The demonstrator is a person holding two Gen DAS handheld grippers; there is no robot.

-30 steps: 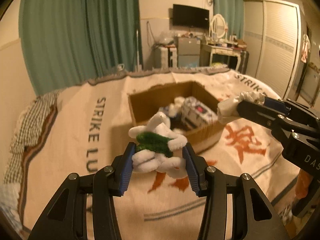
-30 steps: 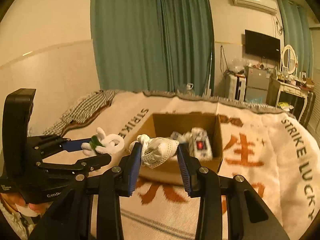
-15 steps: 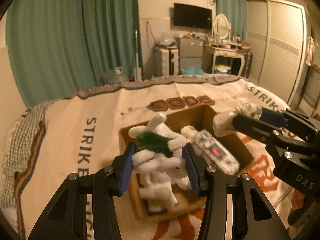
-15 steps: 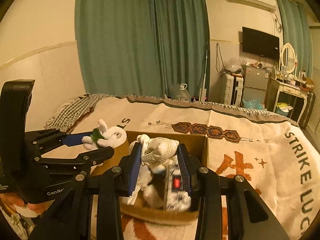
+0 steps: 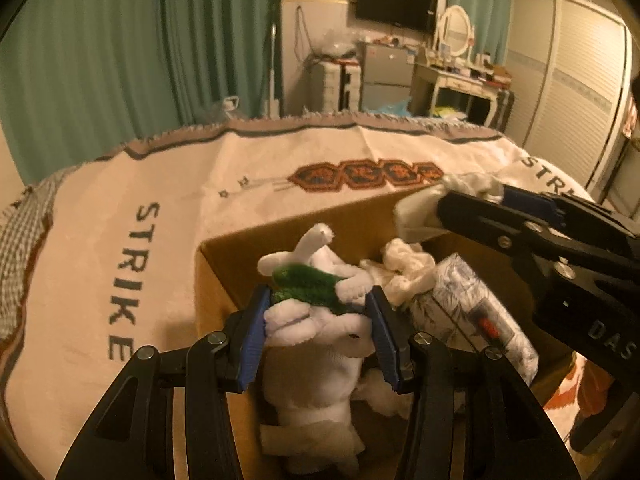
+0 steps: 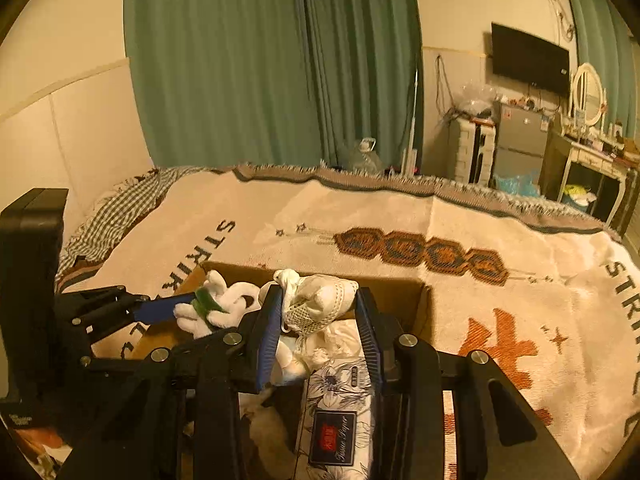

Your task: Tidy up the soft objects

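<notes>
Right now both tongs are hovering over the open cardboard box (image 5: 224,264) that is sitting on the bed's blanket (image 5: 120,240). The left tongs (image 5: 318,332) are clenching a white plush toy with a green scarf (image 5: 312,296) between their blue pads, holding it above the near-left part of the box. The right tongs (image 6: 320,320) are gripping a pale mesh-covered soft bundle (image 6: 320,300) — it is hanging over the far right side of the box. Inside the box, a pack of tissue paper (image 6: 336,408) with a floral print is lying along the right side, with white soft items (image 5: 404,272) bunched beside it and another white plush (image 5: 316,408) lying below the left tongs.
</notes>
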